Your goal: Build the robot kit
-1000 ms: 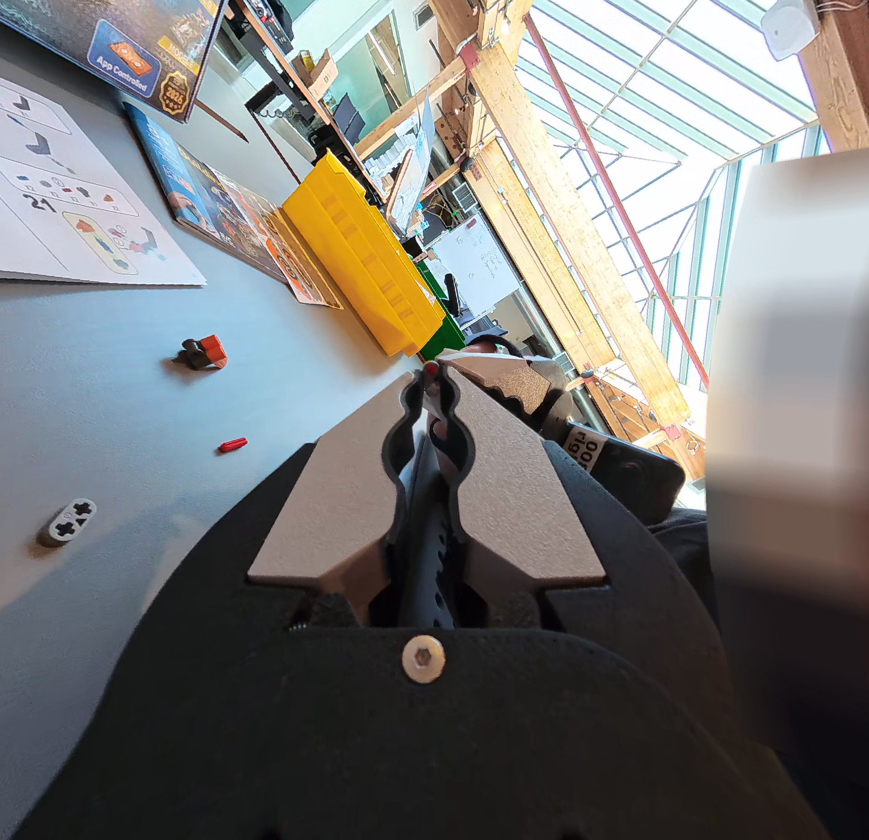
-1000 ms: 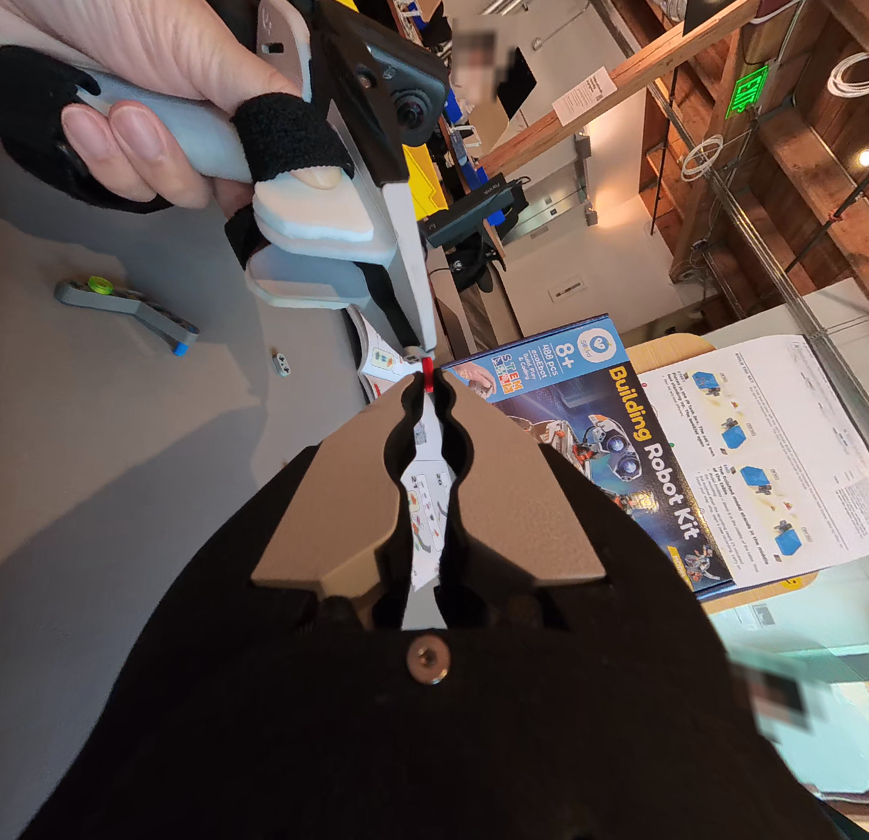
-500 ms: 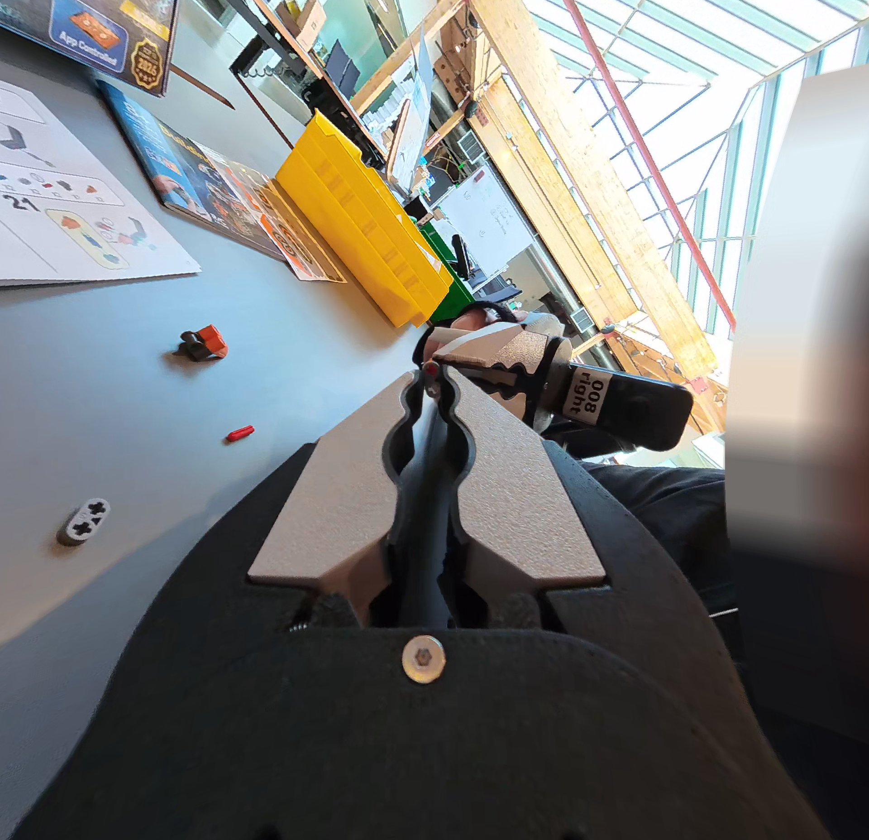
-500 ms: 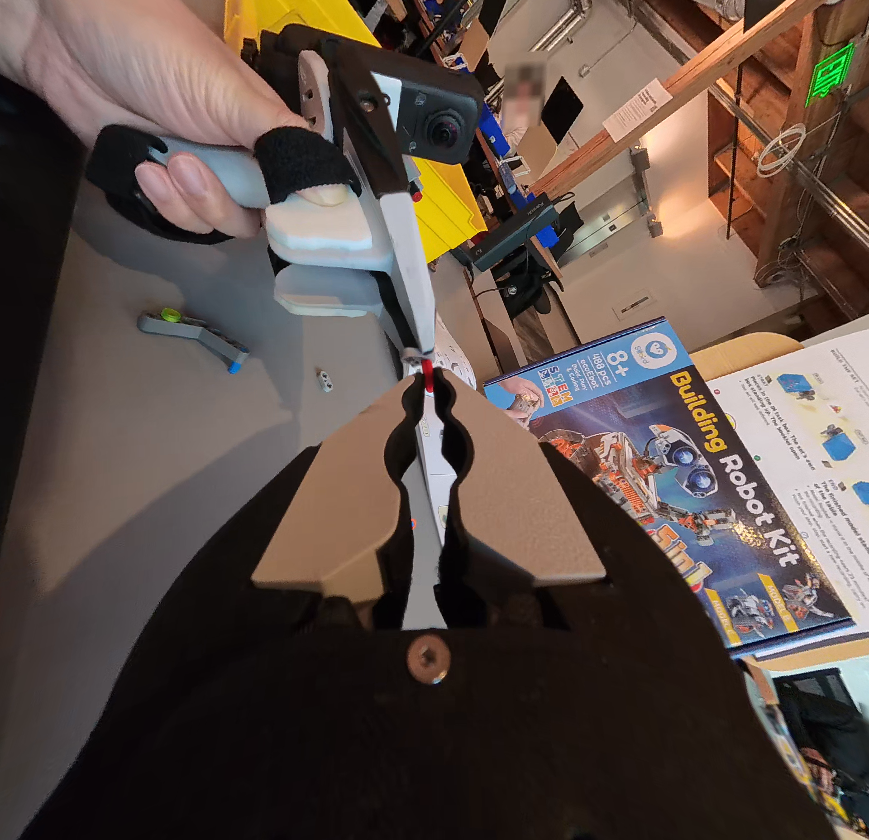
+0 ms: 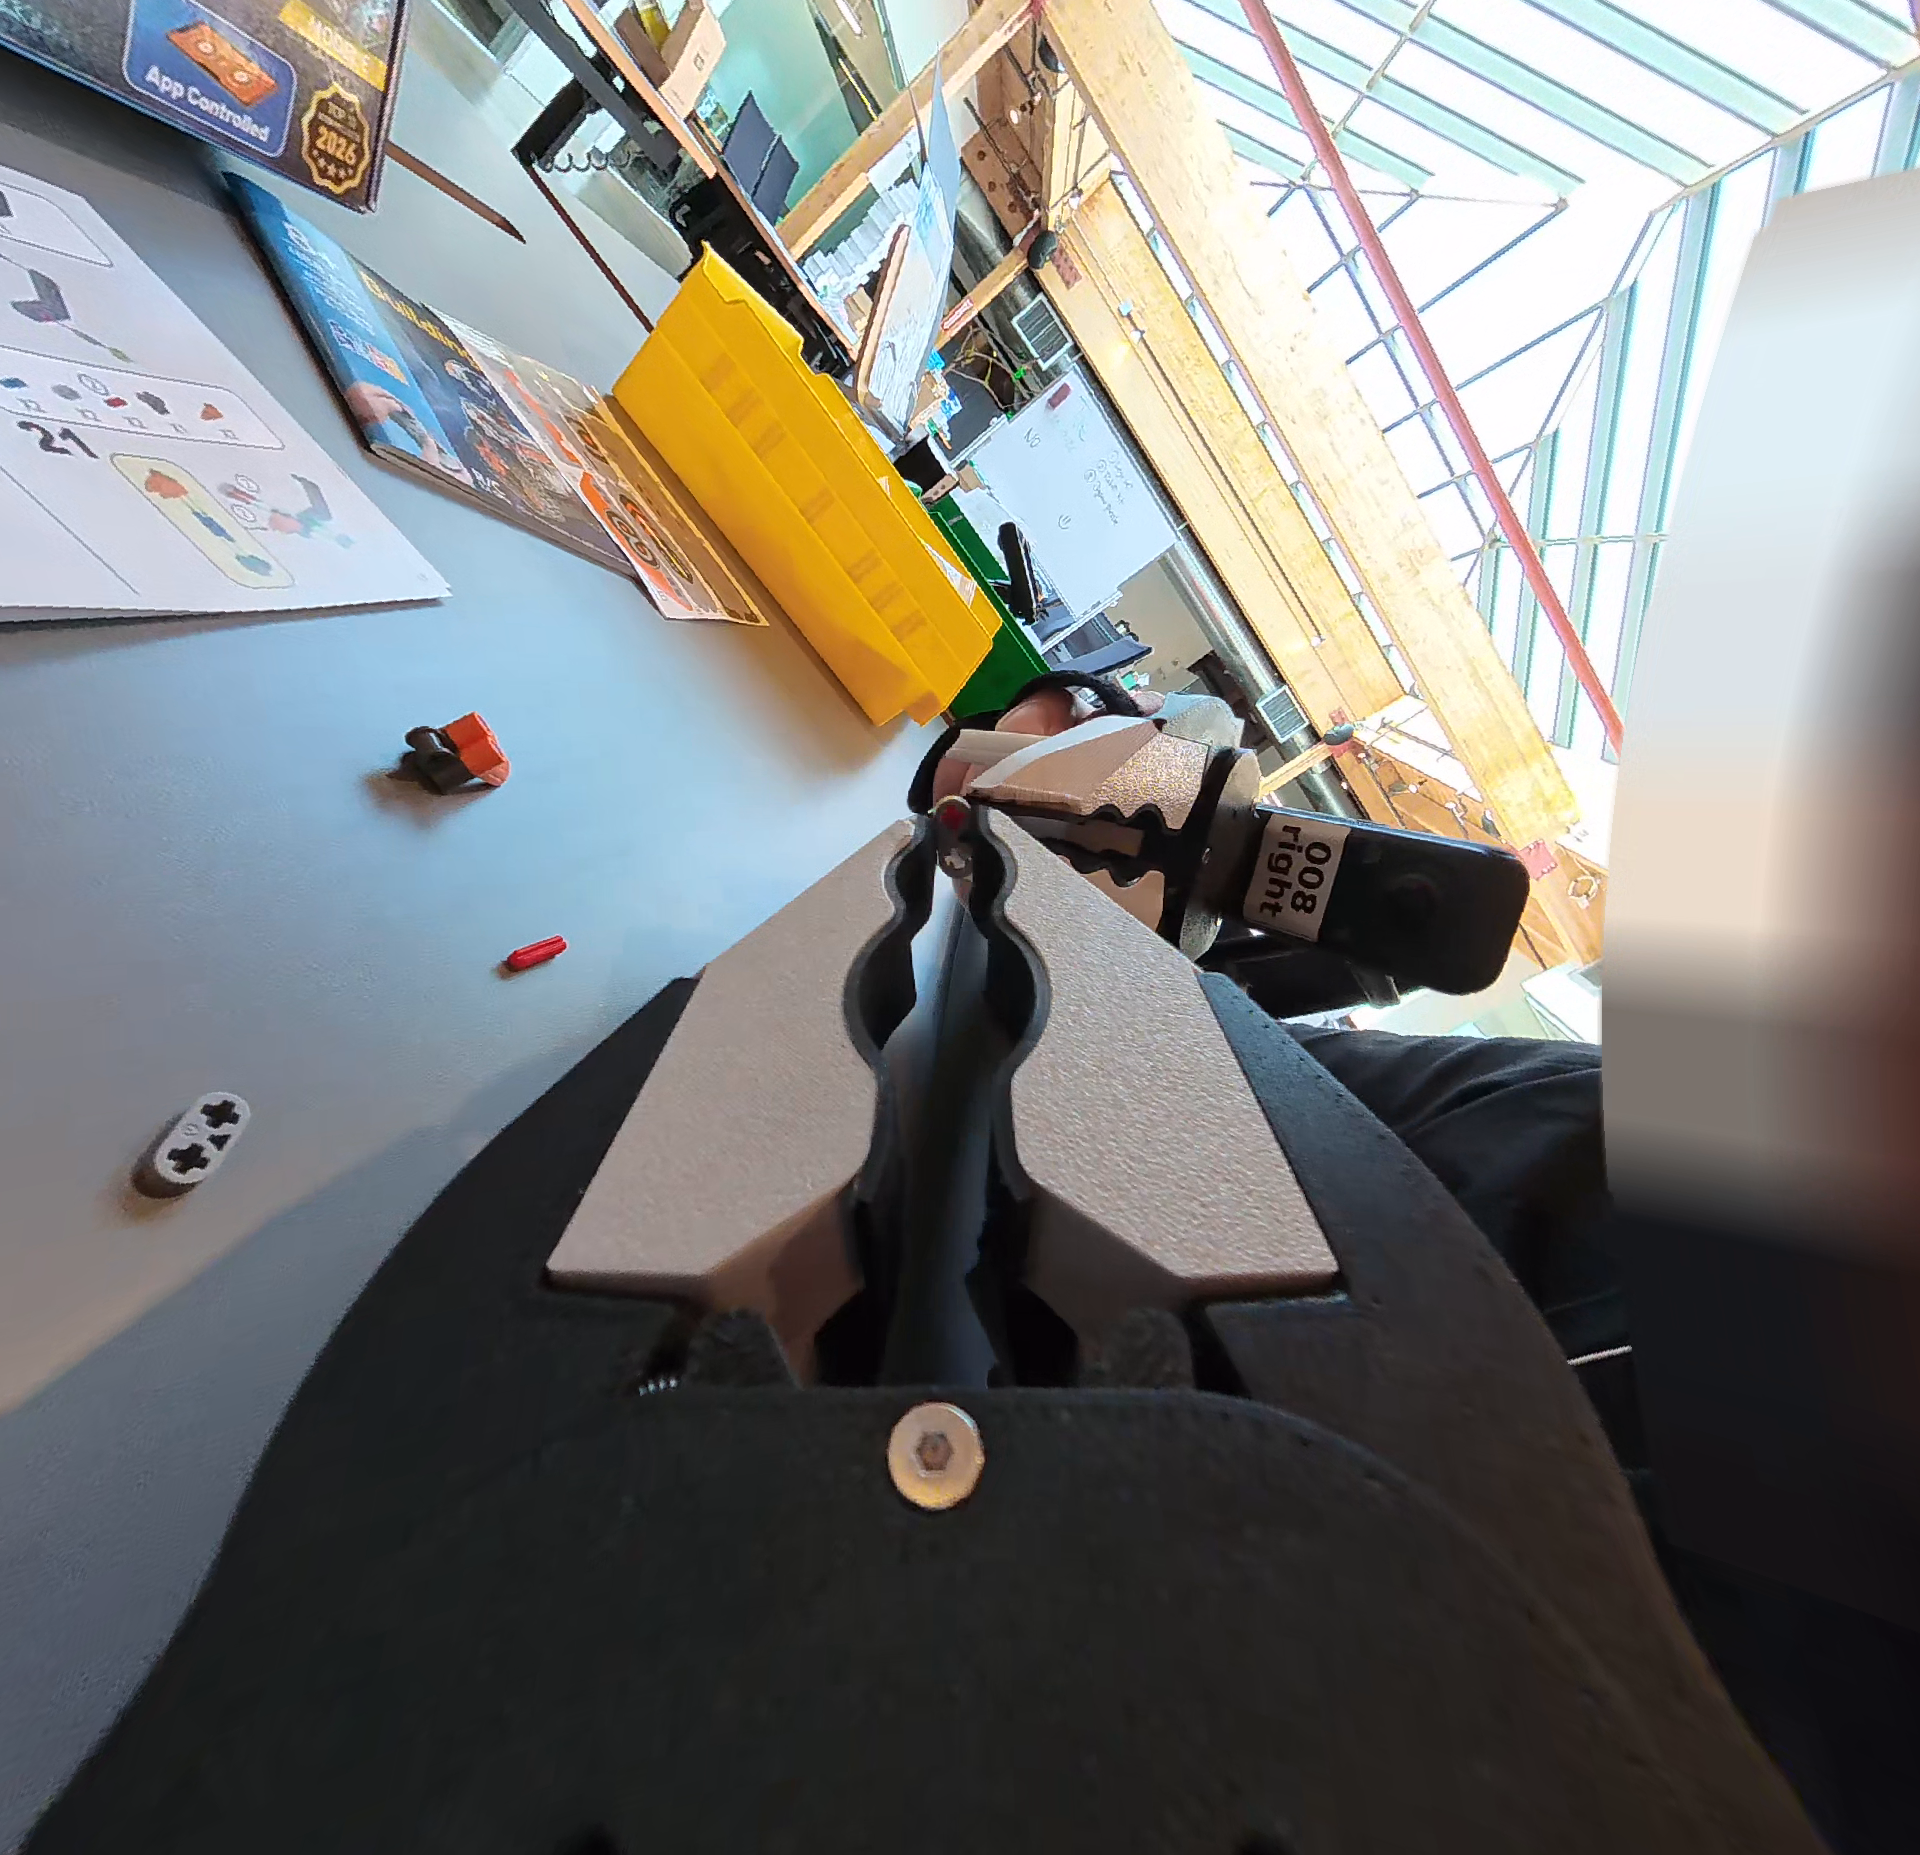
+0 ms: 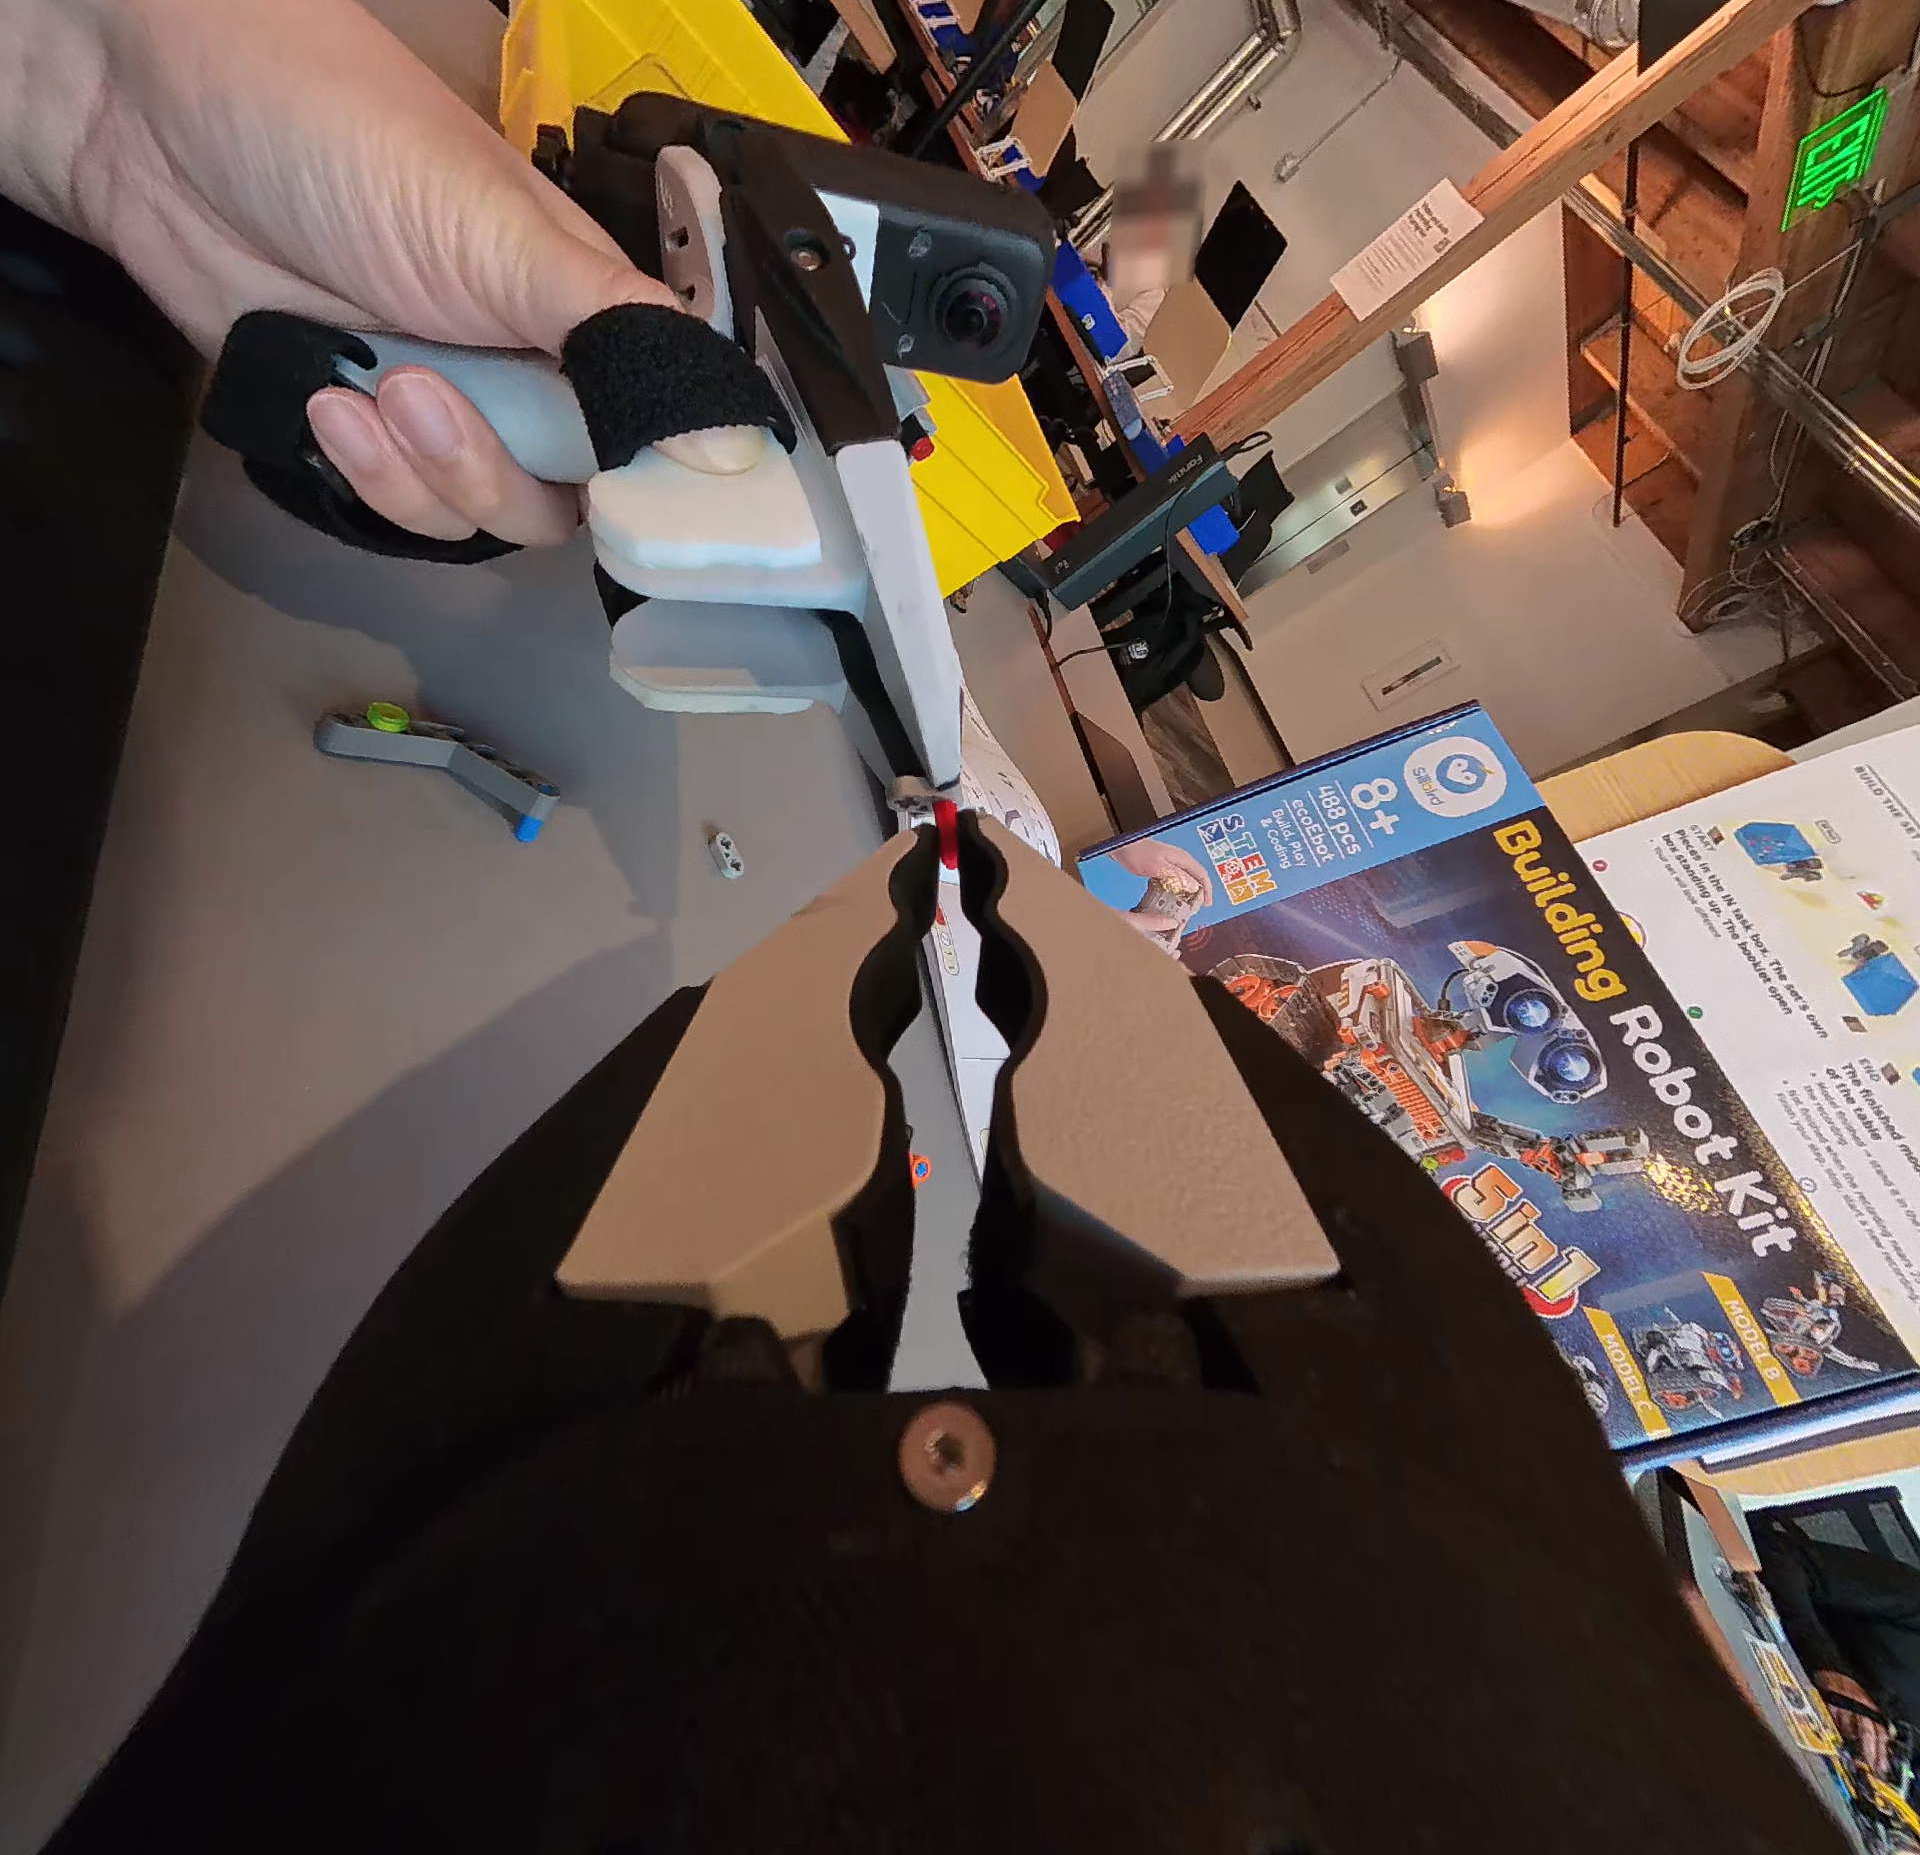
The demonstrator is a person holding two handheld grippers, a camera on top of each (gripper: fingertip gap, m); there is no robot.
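A: Two grippers tip to tip over the grey table point(image 5: 260, 922)?
B: Yep. Right gripper point(image 6: 943, 837) clamps a red pin point(image 6: 944, 831); left gripper point(image 5: 954, 837) pinches a small grey piece point(image 6: 914, 793). Yellow bin point(image 5: 810, 517), timber beams point(image 5: 1278, 434) overhead.

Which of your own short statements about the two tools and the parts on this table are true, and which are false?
1. The right tool grips a red pin. True.
2. The left tool is wide open. False: it is shut on a small grey piece.
3. A loose red pin lies on the table. True.
4. The grey angled beam lies inside the yellow bin. False: it lies on the bare table.
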